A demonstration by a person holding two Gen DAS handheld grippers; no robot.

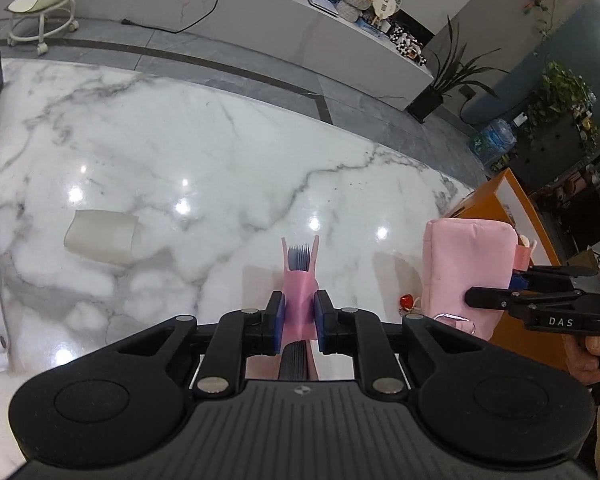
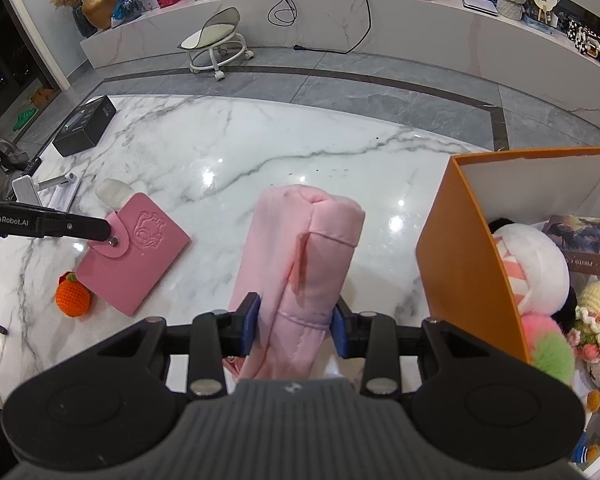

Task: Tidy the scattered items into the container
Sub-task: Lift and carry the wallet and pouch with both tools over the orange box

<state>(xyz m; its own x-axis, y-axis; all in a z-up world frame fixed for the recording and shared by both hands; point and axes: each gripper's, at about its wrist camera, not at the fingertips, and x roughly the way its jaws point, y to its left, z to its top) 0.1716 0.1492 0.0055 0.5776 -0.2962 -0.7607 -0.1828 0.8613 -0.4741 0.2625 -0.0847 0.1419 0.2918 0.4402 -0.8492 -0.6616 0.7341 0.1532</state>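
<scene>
Everything here is placed relative to the orange box point(image 2: 472, 264), the open container at the right edge of the marble counter point(image 2: 260, 152).

Farthest to its left lies a crocheted orange point(image 2: 73, 295), loose on the counter. Just beside it is a pink card wallet point(image 2: 140, 256). The left tool point(image 1: 299, 316) is pressed together on the wallet's edge, pinching it so that the stacked card sleeves stick out past the blue pads; in the right wrist view most of the wallet appears to rest flat on the counter.

Closer to the box, a soft pink pouch point(image 2: 300, 264) stands upright, pinched near its lower end by the right tool point(image 2: 296, 326), just left of the box wall. Inside the box, plush toys point(image 2: 540, 264) and a book point(image 2: 592, 248) already lie.

The step in hand looks like carrying these two pink things to the box. Next, the pouch probably needs lifting over the orange wall, then releasing; the wallet would follow from farther left.
</scene>
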